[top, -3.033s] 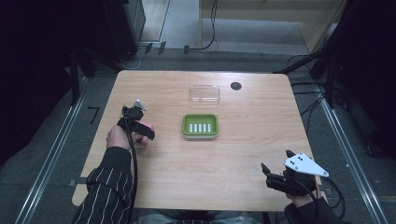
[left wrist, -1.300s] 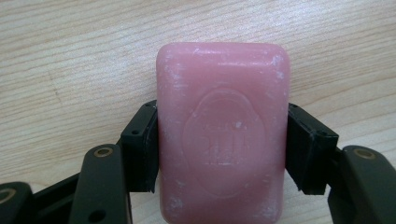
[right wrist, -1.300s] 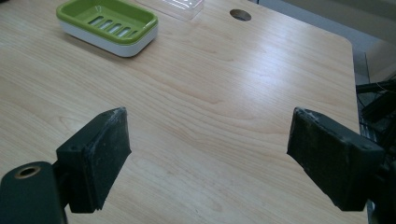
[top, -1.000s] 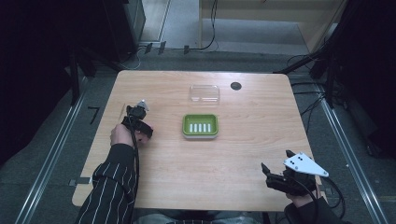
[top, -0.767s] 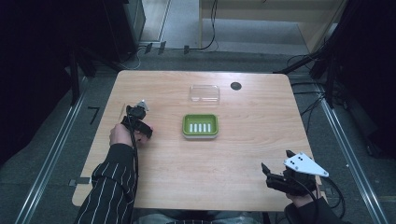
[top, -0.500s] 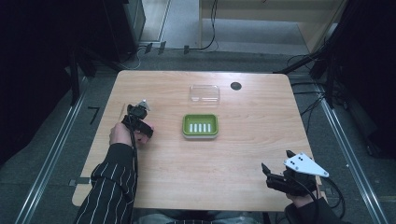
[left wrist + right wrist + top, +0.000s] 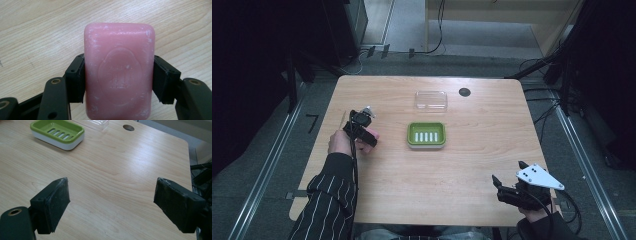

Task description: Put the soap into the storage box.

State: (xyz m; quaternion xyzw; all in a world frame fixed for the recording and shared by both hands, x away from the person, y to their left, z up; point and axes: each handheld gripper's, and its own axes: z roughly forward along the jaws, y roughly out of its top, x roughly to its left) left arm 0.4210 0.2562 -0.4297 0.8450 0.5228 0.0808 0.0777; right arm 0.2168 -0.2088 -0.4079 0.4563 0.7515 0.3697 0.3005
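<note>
A pink bar of soap [image 7: 119,71] with a stamped oval sits between the two black pads of my left gripper [image 7: 119,80], which is shut on its long sides just above the wood. From the high view the left gripper [image 7: 362,131] is at the table's left, left of the green soap dish [image 7: 426,135]. That dish has a slotted floor and holds nothing; it also appears far off in the right gripper view as the green soap dish [image 7: 57,133]. My right gripper [image 7: 111,202] stands open over bare wood, and the right gripper [image 7: 507,192] is near the front right corner.
A clear plastic lid [image 7: 431,100] lies behind the dish, next to a round cable hole [image 7: 464,92] in the wooden table [image 7: 462,165]. Dark floor, rails and cables surround the table on all sides.
The left hand has shifted very slightly toward the back of the table since three seconds ago. The right gripper has not moved.
</note>
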